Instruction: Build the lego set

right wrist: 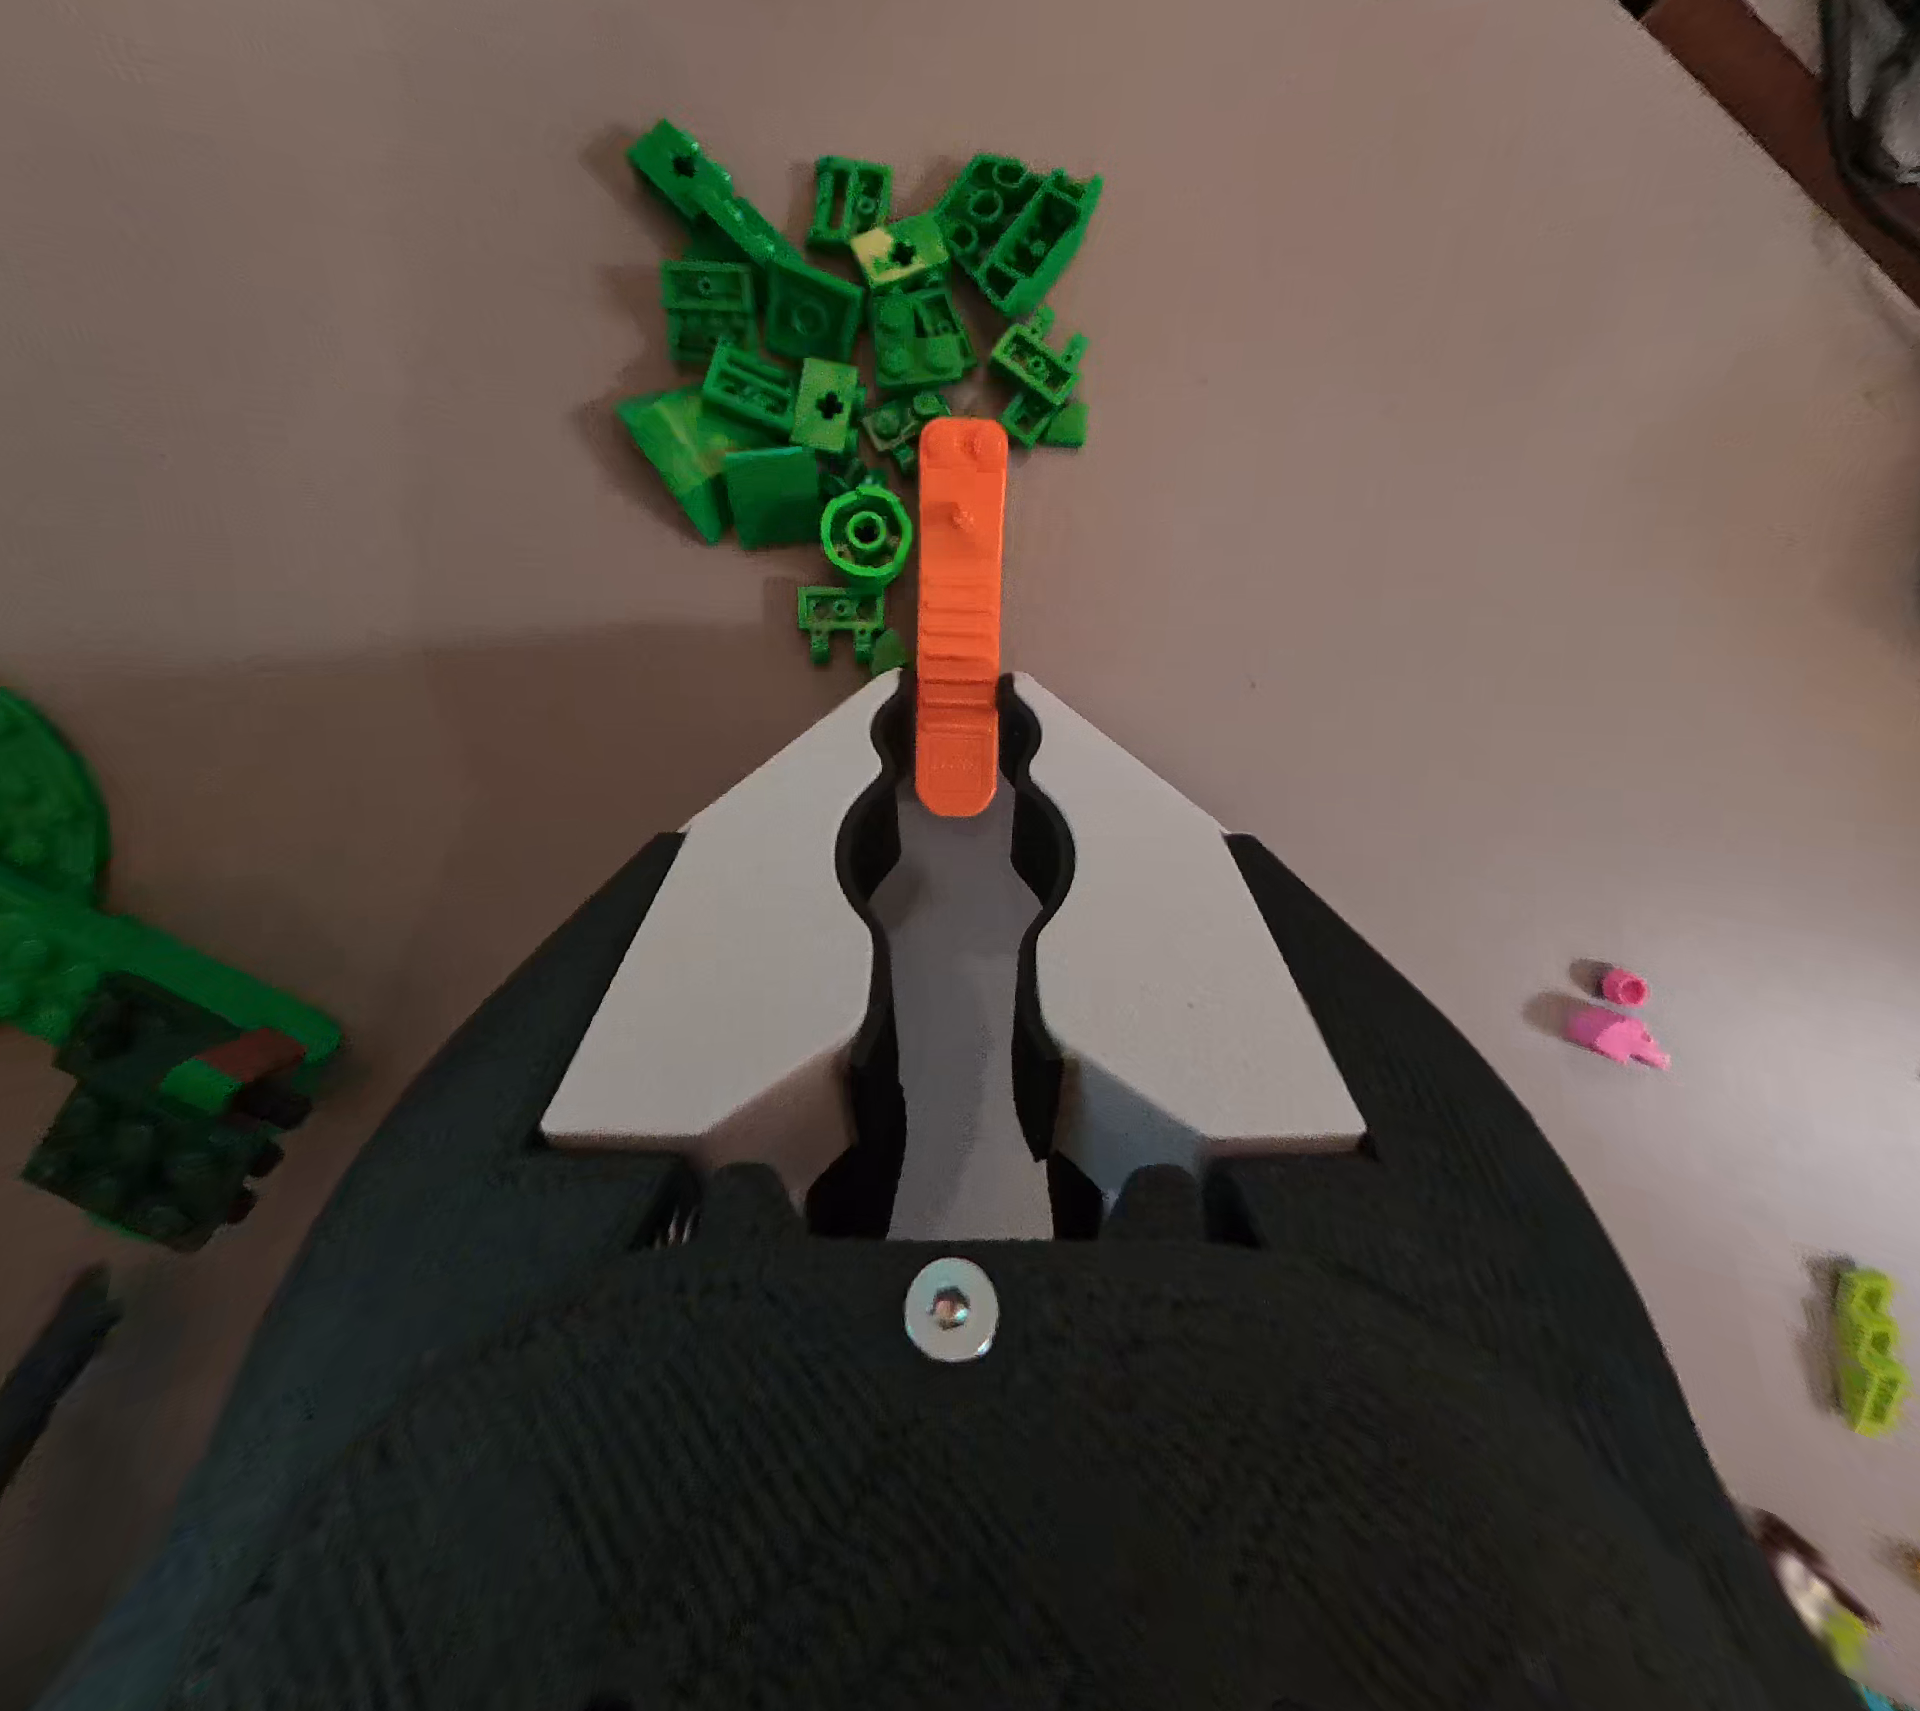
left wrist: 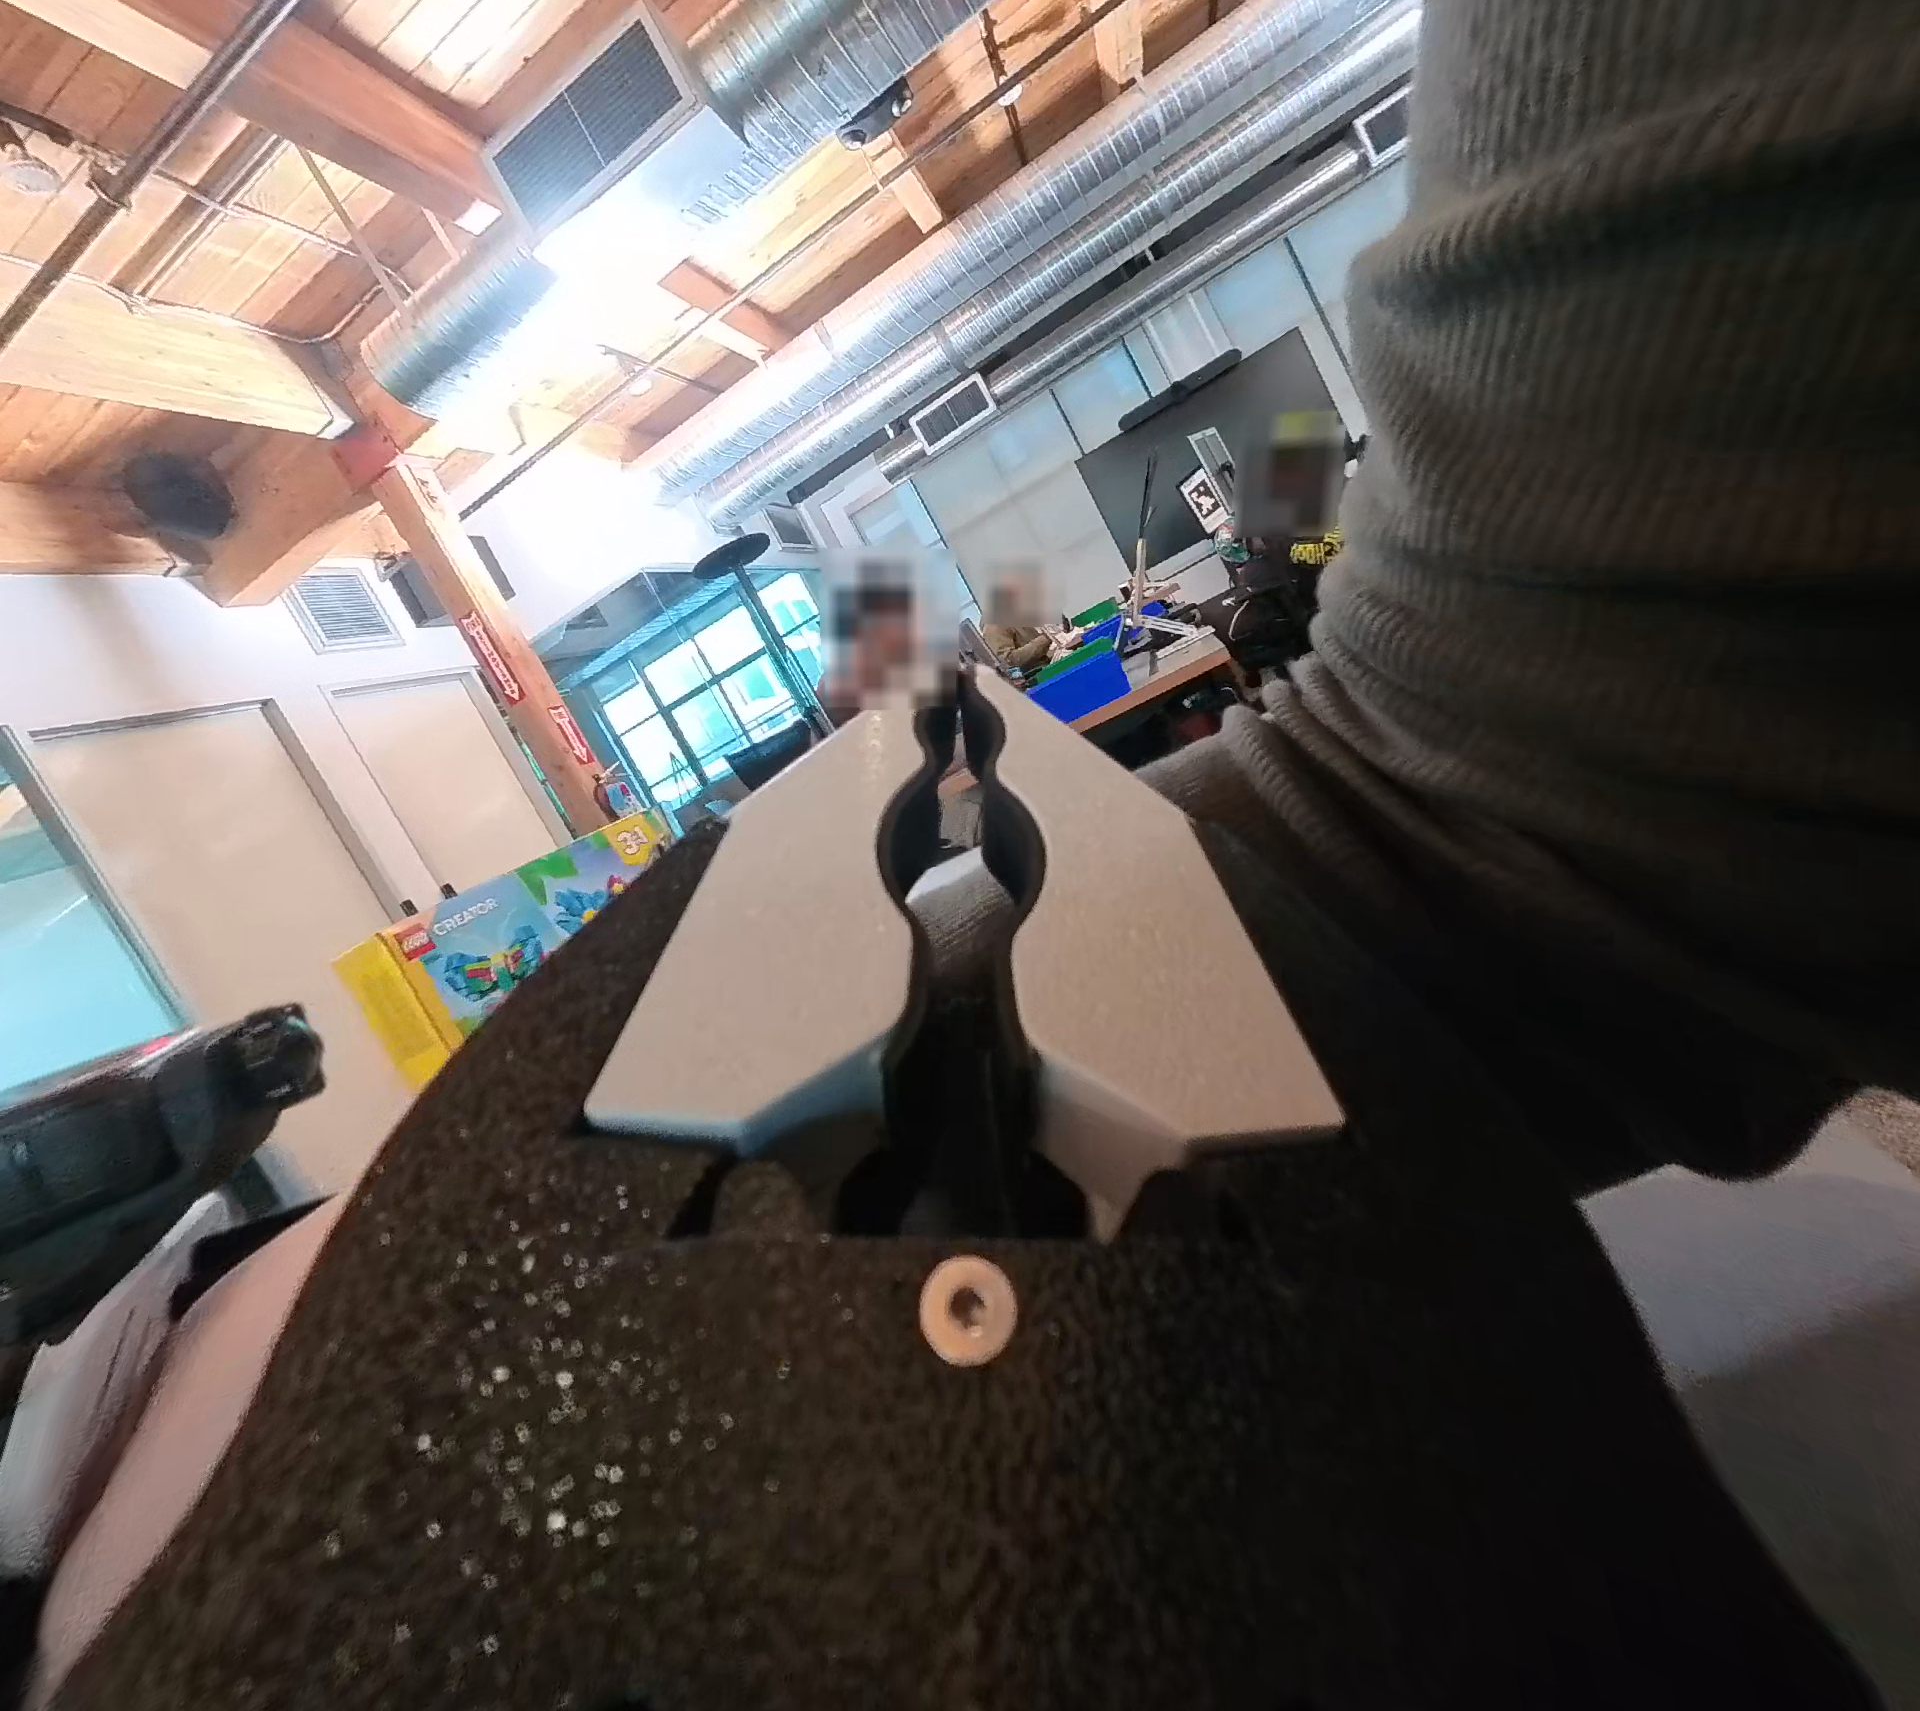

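The loose green lego pieces lay heaped on the desk, well in from its right edge. Over the near side of that heap the right gripper held an orange brick separator clamped by its handle end between nearly closed fingertips, the tool's studded end reaching over the nearest pieces; whether it touched them could not be told. A part-built green assembly sat toward the desk's left edge, well apart from the heap. Two small pink pieces and a lime piece lay toward the right edge.

The left gripper pointed up toward the ceiling, its fingertips nearly meeting and nothing visible between them, beside a grey knitted sleeve. The set's yellow box stood behind it.

The step in hand looked like sorting or raking through the heap with the separator to free a wanted piece. The next move would likely call for lowering the tool's tip among the pieces and nudging one clear, without scattering the rest.
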{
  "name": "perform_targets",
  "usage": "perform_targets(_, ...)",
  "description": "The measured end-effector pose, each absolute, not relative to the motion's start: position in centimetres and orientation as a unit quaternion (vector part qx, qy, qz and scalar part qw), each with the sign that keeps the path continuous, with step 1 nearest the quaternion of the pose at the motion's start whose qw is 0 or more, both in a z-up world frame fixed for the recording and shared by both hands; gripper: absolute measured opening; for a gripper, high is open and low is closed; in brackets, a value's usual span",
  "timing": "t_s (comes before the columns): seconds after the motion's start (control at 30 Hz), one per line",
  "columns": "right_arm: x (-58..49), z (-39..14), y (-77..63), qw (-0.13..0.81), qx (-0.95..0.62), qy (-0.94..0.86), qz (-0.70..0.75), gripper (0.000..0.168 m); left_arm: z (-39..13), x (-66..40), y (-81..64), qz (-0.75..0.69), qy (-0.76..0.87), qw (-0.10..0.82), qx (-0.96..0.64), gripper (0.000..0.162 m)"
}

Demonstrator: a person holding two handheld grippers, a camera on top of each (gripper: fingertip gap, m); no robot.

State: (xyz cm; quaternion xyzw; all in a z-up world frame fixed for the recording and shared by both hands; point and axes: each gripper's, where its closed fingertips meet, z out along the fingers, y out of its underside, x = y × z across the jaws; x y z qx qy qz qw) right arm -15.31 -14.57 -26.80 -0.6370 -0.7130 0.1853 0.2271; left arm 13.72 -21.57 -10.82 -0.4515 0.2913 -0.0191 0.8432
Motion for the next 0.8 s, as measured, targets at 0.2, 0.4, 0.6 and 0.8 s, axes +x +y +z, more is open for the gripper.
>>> perform_targets(0.2, -17.8, -25.8, -10.9, 0.286, -0.636, -0.701, 0.150, 0.014, -10.5, 12.5, -21.1, -0.018, 0.260, 0.850, -0.459, 0.000)
perform_targets(0.4, -20.4, -26.6, -10.5, 0.272, -0.597, -0.747, 0.110, 0.014, -10.6, 11.7, -20.6, -0.019, 0.250, 0.848, -0.466, 0.000)
perform_targets(0.6, -21.7, -25.4, -12.7, 0.266, -0.530, -0.798, 0.104, 0.014, -10.4, 10.9, -20.5, -0.014, 0.242, 0.851, -0.466, 0.000)
perform_targets(0.8, -21.9, -23.6, -23.4, 0.231, -0.299, -0.901, 0.214, 0.014, -10.6, 12.1, -20.6, -0.016, 0.262, 0.848, -0.460, 0.000)
